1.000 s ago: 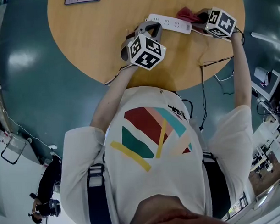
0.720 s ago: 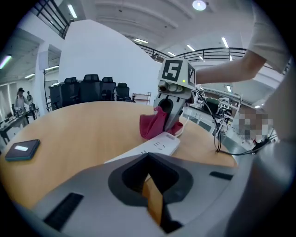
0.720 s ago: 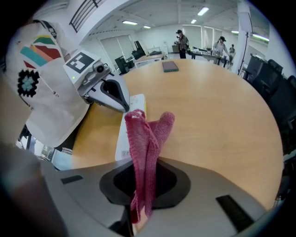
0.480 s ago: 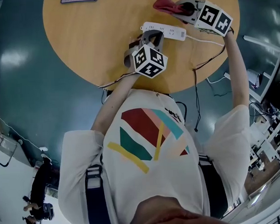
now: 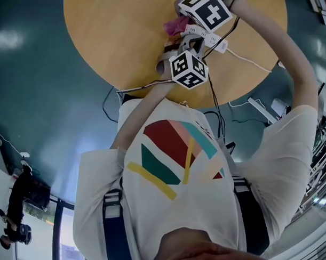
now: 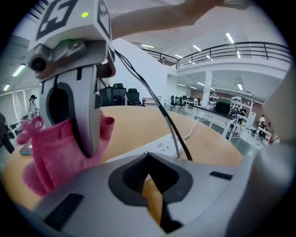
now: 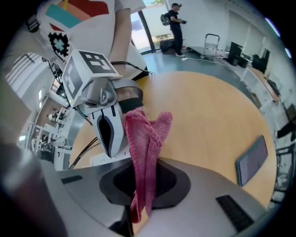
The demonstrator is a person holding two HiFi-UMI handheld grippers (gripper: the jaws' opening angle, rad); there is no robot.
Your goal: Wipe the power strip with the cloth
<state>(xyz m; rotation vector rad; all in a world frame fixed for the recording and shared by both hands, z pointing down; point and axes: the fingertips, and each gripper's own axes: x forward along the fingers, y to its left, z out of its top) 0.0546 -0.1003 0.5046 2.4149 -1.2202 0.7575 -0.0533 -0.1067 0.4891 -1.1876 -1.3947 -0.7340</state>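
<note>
The white power strip [image 5: 209,38] lies on the round wooden table [image 5: 117,43], mostly hidden under both grippers. My right gripper [image 5: 180,20] reaches over the strip's left part, shut on the pink cloth [image 5: 173,26]. The cloth [image 7: 145,148] sticks up between its jaws, and in the left gripper view it [image 6: 51,152] bunches around that gripper [image 6: 88,139]. My left gripper [image 5: 177,47] is shut at the near side of the strip [image 6: 155,149], with nothing seen between its jaws. The right arm crosses above it.
The strip's white cord [image 5: 248,61] runs off to the right over the table edge. Black gripper cables [image 5: 214,93] hang by my chest. A dark phone [image 7: 252,161] lies flat on the far side of the table. A person [image 7: 175,16] stands far off.
My right gripper has carried the cloth from the strip's right end leftward across it, and now sits over the left gripper. The left gripper has stayed by the strip.
</note>
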